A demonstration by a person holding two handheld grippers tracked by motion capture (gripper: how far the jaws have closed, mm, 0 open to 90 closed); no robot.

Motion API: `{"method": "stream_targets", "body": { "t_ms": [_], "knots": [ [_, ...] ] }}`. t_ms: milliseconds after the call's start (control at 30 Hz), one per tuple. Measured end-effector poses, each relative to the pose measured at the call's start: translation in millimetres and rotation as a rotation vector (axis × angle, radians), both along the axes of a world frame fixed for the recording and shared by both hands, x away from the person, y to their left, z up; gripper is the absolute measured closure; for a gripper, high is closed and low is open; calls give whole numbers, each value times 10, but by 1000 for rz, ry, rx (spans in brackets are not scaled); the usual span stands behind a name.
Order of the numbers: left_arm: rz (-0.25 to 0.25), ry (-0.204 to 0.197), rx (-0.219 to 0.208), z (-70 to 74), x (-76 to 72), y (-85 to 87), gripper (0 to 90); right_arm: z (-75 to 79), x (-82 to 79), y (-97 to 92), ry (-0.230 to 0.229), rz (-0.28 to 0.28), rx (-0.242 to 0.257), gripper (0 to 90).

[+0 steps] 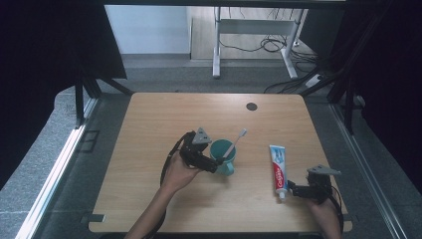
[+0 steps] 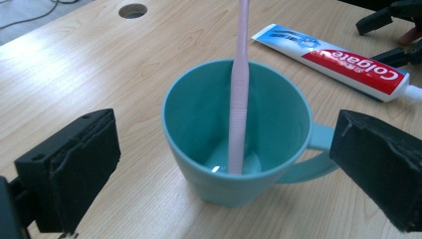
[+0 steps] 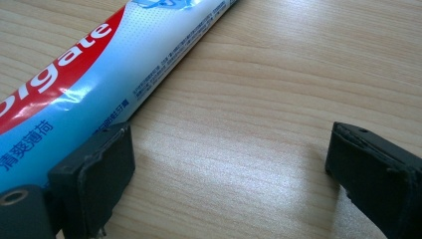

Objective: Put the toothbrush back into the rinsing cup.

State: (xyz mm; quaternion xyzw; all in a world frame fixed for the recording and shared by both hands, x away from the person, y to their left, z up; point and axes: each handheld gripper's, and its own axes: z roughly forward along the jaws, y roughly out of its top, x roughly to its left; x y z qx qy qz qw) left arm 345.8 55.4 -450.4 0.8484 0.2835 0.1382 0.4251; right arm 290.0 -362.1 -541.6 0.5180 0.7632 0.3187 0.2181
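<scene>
Toothpaste tube (image 2: 343, 62): "Colgate" in white on red, plus Chinese chars, small print unreadable.

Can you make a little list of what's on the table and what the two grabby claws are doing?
table: light wooden table with a round hole
cup: teal mug, upright
in cup: pink toothbrush, leaning on the rim
tube: Colgate toothpaste, lying flat
left gripper: open, jaws either side of the mug
right gripper: open, beside the tube's cap end
</scene>
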Motion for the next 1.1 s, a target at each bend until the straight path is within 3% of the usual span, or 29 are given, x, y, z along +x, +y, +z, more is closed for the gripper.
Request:
{"method": "stream_targets", "body": {
  "t_ms": [1100],
  "knots": [
    [64,-28,31,-426,-385,488,0,0,-1,0,1,0,1,46]
  ]
}}
